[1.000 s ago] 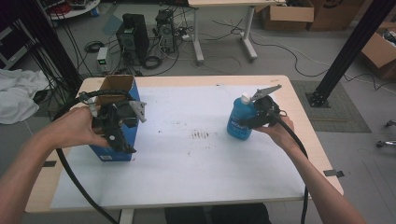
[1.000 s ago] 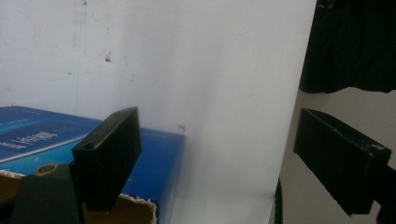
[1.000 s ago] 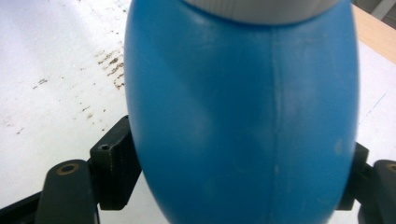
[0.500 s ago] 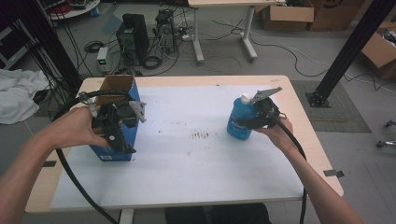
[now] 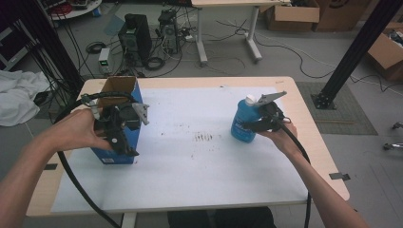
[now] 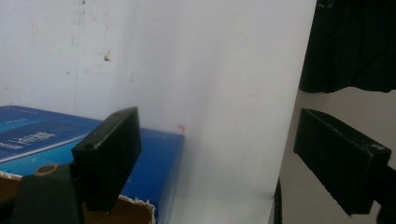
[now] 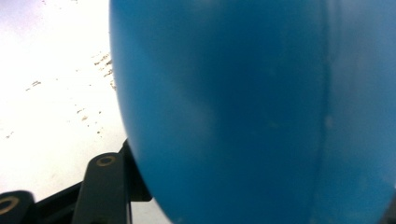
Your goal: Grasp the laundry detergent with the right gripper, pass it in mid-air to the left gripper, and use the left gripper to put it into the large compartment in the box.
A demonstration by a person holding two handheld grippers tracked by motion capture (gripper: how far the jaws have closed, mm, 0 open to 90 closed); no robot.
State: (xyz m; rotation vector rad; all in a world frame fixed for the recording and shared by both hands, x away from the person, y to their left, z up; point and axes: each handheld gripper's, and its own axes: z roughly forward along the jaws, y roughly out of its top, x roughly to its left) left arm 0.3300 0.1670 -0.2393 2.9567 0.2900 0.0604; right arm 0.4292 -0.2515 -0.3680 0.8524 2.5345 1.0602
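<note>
Two grippers busy: right gripper (image 5: 254, 124) jaws just closed onto the blue plastic bottle (image 5: 243, 120), so it's ready to lift. Left gripper (image 5: 124, 142) jaws gape wide over the blue cardboard box (image 5: 108, 151).

Near the counter's (image 5: 304, 156) right edge, the right tool's (image 5: 256, 124) jaws had just been closing against an upright blue bottle (image 5: 244, 121). By the left edge, the left tool (image 5: 124, 142) hung beside an open blue box (image 5: 119, 92).

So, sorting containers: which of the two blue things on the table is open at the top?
The blue cardboard box at the left; the blue bottle wears a white cap.
</note>
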